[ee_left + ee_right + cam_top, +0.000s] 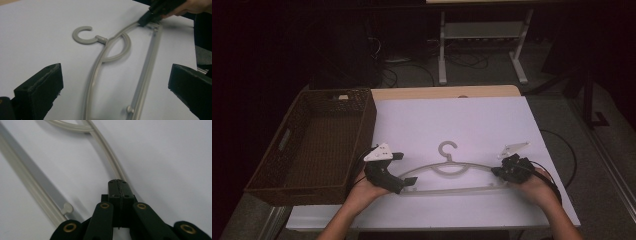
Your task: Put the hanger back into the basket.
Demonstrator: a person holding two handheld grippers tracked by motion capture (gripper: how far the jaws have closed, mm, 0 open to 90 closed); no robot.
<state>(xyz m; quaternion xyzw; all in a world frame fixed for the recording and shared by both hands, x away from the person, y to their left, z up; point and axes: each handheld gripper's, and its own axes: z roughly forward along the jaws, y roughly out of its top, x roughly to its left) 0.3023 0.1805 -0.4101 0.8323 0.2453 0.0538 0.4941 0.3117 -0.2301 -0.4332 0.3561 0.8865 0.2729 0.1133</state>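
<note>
A pale grey plastic hanger (472,164) lies flat on the white sheet, hook (447,148) pointing away from me. My right gripper (496,171) is shut on the hanger's right shoulder; in the right gripper view the closed jaws (118,182) pinch the curved arm (107,147) just above the bottom bar. My left gripper (406,169) is open at the hanger's left end. In the left gripper view, its wide-apart jaws (115,85) straddle the hanger (100,60) without touching it, and the right gripper (147,18) shows at the far end.
A dark woven basket (367,125) stands at the table's left, right beside my left hand, and looks empty inside. The white sheet (452,120) covers the table beyond the hanger. Cables trail off the right edge (562,145). A white frame (482,35) stands on the floor behind.
</note>
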